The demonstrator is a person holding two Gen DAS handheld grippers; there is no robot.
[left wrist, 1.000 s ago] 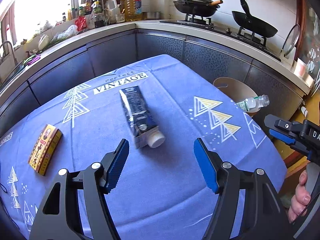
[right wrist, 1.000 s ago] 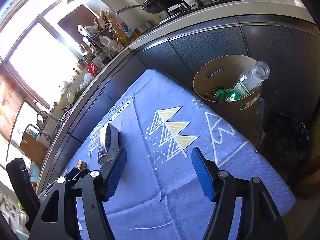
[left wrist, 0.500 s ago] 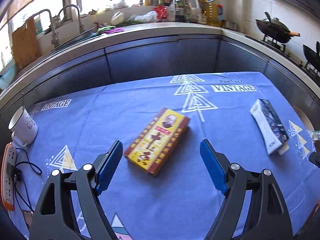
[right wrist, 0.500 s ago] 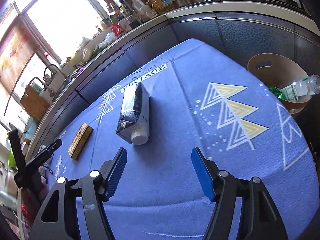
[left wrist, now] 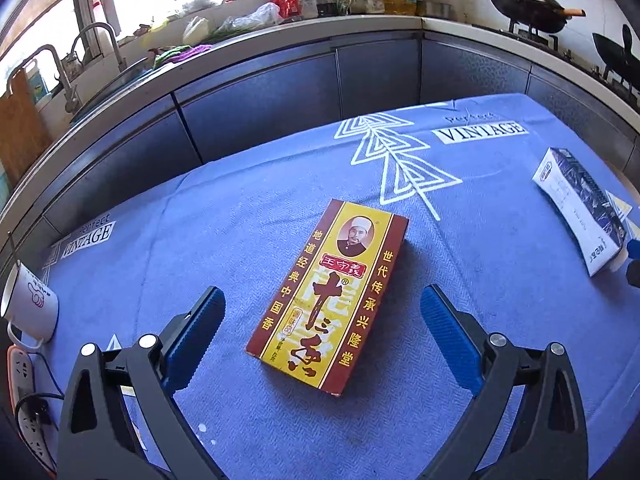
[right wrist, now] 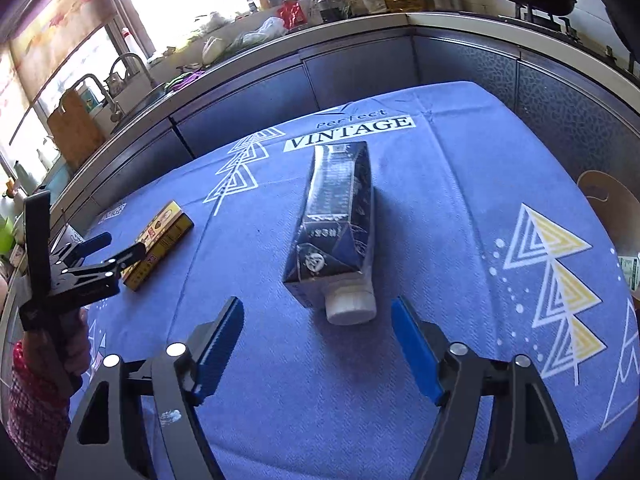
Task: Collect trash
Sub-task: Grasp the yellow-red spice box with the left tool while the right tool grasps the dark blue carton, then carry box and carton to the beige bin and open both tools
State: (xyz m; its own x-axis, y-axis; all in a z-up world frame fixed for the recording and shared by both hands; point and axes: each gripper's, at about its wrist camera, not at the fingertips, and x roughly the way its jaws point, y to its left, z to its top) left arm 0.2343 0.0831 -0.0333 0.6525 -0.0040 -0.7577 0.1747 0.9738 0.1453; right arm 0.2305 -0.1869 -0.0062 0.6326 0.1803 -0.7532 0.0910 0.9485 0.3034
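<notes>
I have my left tongs [left wrist: 322, 322] spread wide with nothing in them, lined up on the yellow and red box [left wrist: 330, 294], whose near end lies flat on the blue tablecloth [left wrist: 240, 220] between the blue pads without touching either. My right tongs [right wrist: 318, 334] are just as wide and empty, and the dark carton [right wrist: 336, 216] lies straight ahead of them, its white cap [right wrist: 351, 306] pointing back into the gap.

Both pieces are yet to be picked up. Off to the right of the right tongs, past the table edge, I see the brown bin [right wrist: 612, 196]; something with a label shows at its edge, probably trash already dropped in, though the frame cuts it off. By my reckoning, two grabs and two drops remain.
</notes>
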